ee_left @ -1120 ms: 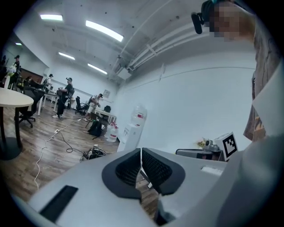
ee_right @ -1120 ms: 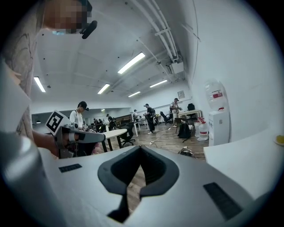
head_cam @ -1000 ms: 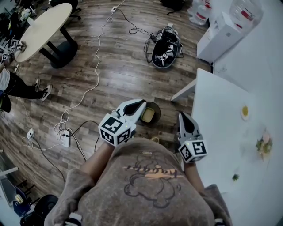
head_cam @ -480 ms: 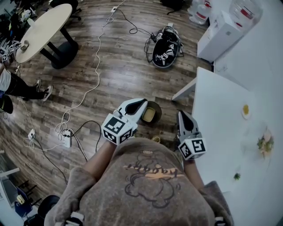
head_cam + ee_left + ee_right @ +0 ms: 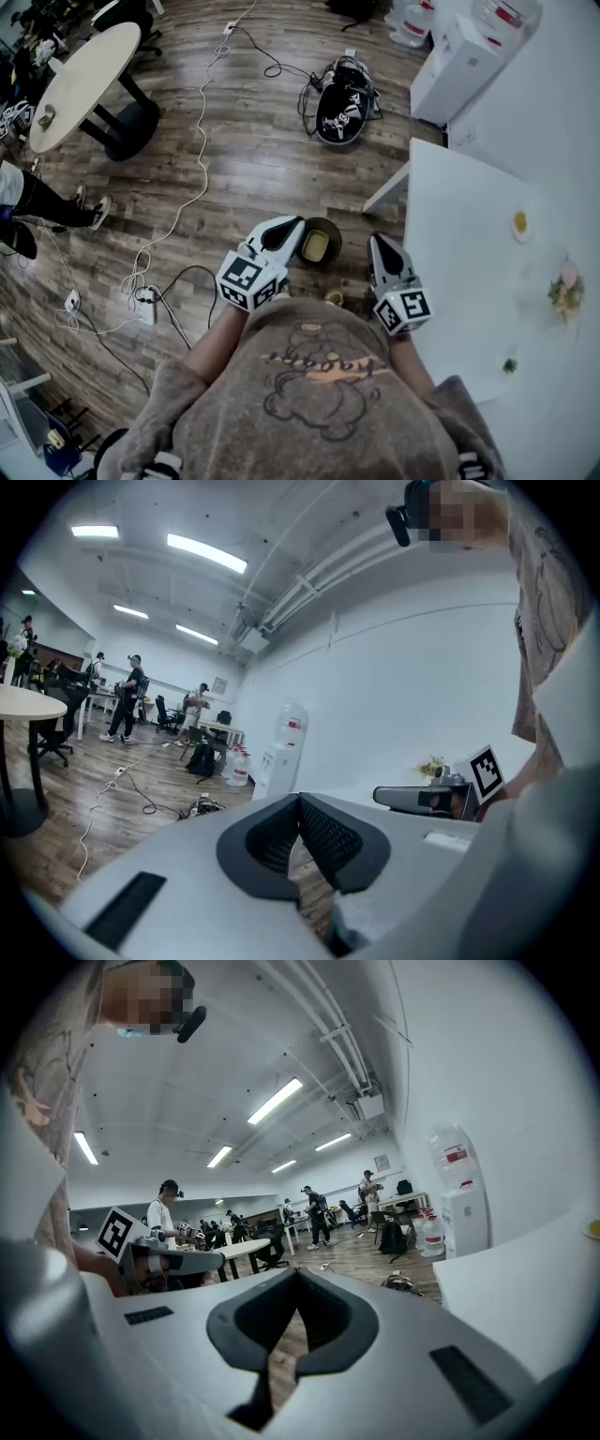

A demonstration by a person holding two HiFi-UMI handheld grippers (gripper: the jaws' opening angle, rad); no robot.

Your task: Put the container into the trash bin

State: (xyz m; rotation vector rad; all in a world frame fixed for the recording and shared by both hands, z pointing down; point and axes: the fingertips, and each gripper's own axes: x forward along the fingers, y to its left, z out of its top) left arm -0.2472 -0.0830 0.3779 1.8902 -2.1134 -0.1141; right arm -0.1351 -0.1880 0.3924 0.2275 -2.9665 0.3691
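Nearest, at 6 o'clock: left gripper (image 5: pixel 296 225) shut and empty, right gripper (image 5: pixel 377 241) shut and empty too, both held about level. Just beyond, at 12 o'clock on the floor (image 5: pixel 234 159) between them: dark round trash bin (image 5: pixel 336 234) with a pale yellowish container (image 5: pixel 315 246) apparently lying inside. At 2 o'clock: white table (image 5: pixel 459 244) bearing only small food scraps (image 5: pixel 564 295). Looks done; nothing left to drop.

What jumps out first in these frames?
Two marker-cubed tools held out in front of the person: the left hand-held gripper and the right hand-held gripper, both shut and empty. Between them, on the wood floor, sits a dark round trash bin with a yellowish container inside. A white table fills the right side.
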